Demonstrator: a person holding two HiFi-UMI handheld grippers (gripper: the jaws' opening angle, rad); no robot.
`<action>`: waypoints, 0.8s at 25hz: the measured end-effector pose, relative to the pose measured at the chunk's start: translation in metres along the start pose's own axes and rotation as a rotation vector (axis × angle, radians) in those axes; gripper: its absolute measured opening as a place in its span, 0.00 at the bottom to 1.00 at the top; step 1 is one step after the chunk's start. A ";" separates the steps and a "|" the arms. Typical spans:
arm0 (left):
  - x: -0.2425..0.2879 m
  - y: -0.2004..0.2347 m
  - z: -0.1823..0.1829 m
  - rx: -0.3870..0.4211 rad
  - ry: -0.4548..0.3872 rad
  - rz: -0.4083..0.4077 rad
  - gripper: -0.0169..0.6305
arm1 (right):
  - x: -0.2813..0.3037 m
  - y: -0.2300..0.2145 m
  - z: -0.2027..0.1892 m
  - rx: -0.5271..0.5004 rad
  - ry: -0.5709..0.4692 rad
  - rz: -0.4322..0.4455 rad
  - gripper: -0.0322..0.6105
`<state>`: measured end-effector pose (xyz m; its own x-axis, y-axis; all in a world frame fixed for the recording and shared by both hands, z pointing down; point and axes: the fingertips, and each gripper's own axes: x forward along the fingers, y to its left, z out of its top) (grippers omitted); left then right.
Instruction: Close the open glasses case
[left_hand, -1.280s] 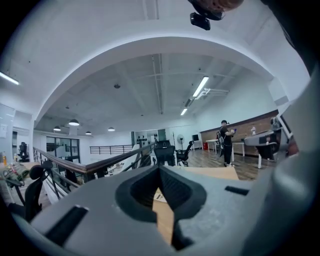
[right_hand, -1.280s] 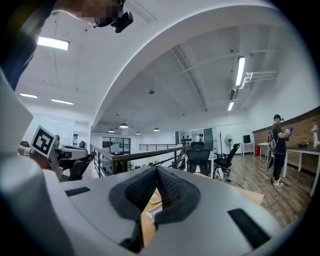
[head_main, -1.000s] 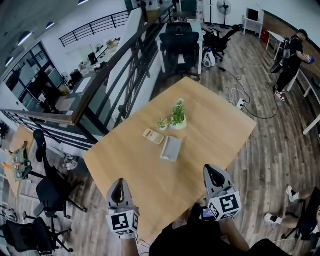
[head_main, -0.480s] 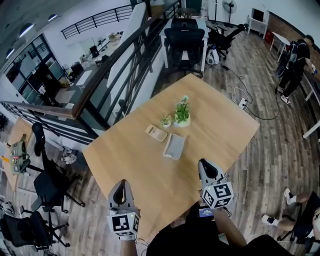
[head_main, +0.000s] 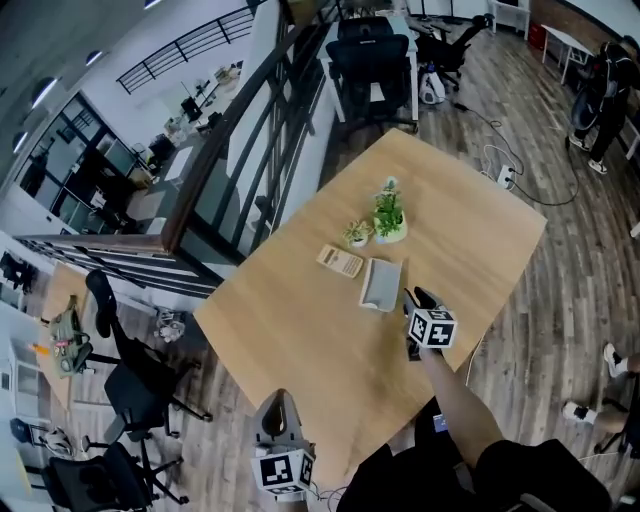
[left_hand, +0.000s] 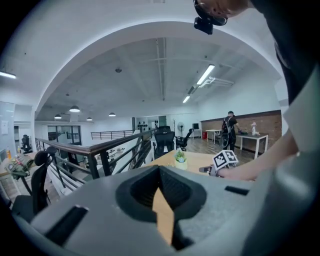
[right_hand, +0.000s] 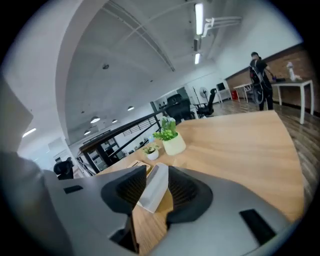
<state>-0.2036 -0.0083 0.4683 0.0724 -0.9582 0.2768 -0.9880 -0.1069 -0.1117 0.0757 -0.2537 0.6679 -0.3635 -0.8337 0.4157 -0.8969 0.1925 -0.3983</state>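
Nearest the person, at 6 o'clock in the head view, the left gripper (head_main: 280, 400) is hanging at the near edge of the bench (head_main: 300, 340). Its jaws are resting together with nothing between them, and its own view is showing only a sliver of wood behind the meeting tips. It is taking no part in the work at this point.

Farther in, the right gripper (head_main: 412, 296) is reaching over the bench on an outstretched arm, pointing toward 11 o'clock. Its jaws have just been opening and are standing wide apart. The right gripper view is showing the glasses case (head_main: 381, 283) framed in the gap between them, a little ahead. Neither pad is pressing on it, so nothing is being held.

The case is lying near the middle of the bench, pale grey, and is appearing still open. The closing itself is therefore not yet done. By this reading the approach is nearly complete, and what is remaining is bringing the lid over and pressing it shut.

Beyond the case, a flat tan item (head_main: 340, 261) is sitting at its 10 o'clock. A small potted plant (head_main: 356, 235) and a larger potted plant (head_main: 388, 215) are standing at its 12 o'clock.
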 end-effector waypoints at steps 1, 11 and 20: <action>-0.003 0.006 -0.002 0.003 0.012 0.007 0.03 | 0.013 -0.005 -0.009 0.047 0.016 -0.018 0.28; -0.031 0.042 -0.031 -0.031 0.105 0.088 0.03 | 0.086 -0.026 -0.054 0.262 0.127 -0.125 0.28; -0.038 0.058 -0.036 -0.045 0.108 0.120 0.03 | 0.099 -0.023 -0.056 0.258 0.139 -0.134 0.27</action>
<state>-0.2684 0.0313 0.4861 -0.0597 -0.9291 0.3650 -0.9939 0.0213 -0.1085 0.0462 -0.3118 0.7636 -0.2930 -0.7607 0.5793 -0.8521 -0.0671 -0.5190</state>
